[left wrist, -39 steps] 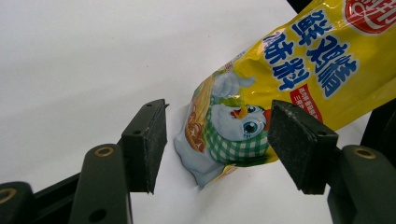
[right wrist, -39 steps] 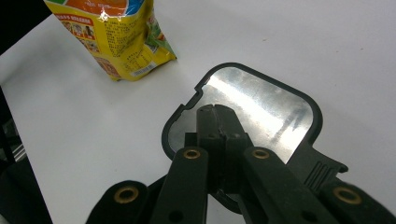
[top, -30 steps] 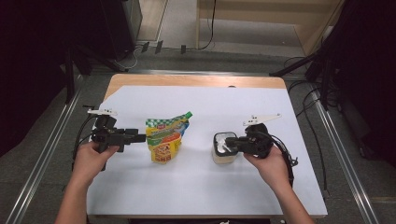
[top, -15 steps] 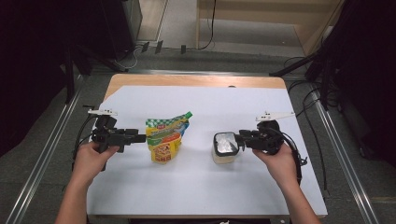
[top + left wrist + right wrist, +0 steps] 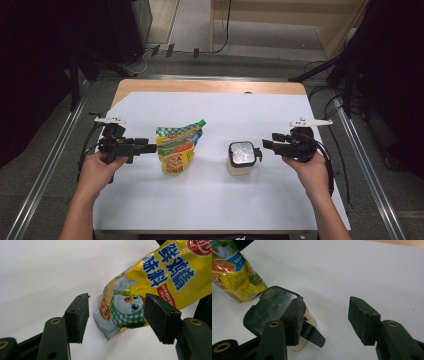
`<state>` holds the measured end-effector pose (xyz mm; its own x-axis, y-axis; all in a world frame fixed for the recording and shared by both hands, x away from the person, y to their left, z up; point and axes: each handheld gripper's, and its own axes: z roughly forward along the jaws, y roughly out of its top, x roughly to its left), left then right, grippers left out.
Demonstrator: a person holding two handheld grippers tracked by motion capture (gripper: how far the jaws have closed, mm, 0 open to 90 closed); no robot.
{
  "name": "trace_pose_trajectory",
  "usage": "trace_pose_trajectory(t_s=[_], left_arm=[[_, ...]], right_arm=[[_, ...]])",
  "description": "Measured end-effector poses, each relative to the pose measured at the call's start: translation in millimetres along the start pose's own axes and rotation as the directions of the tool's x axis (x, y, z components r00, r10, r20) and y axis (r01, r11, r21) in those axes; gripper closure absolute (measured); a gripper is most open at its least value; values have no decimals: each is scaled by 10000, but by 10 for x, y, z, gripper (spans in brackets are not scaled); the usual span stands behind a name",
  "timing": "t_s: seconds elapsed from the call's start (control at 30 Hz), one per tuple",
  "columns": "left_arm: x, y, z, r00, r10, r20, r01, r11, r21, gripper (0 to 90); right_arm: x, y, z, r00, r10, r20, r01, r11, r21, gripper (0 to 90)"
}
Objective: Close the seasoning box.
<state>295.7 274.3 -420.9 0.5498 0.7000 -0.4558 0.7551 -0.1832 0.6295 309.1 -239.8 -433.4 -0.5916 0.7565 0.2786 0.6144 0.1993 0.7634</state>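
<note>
From the high view, the left gripper (image 5: 149, 148) lies level over the white sheet (image 5: 210, 200), its tips just beside the left edge of the yellow pouch (image 5: 177, 148); how wide it stands cannot be told from here. The pouch lies flat, its green cap (image 5: 201, 122) pointing up and right. The right gripper (image 5: 267, 145) points left at the jar (image 5: 240, 158), its tips just short of the black tab on the jar's lid, not gripping it. Pouch and jar sit near each other at mid-table, with each hand (image 5: 97, 170) behind its own tool. In the left gripper view, the jaws are spread wide with the pouch's lower corner between them, touching neither pad (image 5: 79, 315); the pouch shows blue Chinese characters (I can't read them with confidence), a cartoon chick in a green checked scarf, and a red strip of small print. In the right gripper view, the jaws are spread, empty, with bare sheet between them; the jar's dark lid (image 5: 270, 308) sits behind the left pad (image 5: 295, 320), contact unclear, and the pouch's bottom end stands at upper left.
</note>
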Motion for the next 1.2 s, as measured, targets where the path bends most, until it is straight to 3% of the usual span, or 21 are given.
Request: trace_pose_trajectory(t_s=[0.27, 0.4, 0.83, 1.2], left_arm=[[8, -4, 2, 10000, -13, -39, 13, 10000, 27, 380], [15, -8, 5, 10000, -29, -54, 29, 10000, 39, 380], [32, -20, 21, 9999, -82, -146, 82, 10000, 33, 375], [74, -40, 30, 9993, -158, -326, 160, 9999, 53, 371]], right_arm=[[-148, -74, -12, 9992, 117, 388, -111, 9998, -155, 394], [-209, -125, -1, 9961, -16, 885, 40, 9996, -267, 354], [-481, -337, 83, 9906, 352, 1324, -311, 9990, -326, 271], [-537, -380, 112, 9872, 376, 1548, -351, 9992, -186, 266]])
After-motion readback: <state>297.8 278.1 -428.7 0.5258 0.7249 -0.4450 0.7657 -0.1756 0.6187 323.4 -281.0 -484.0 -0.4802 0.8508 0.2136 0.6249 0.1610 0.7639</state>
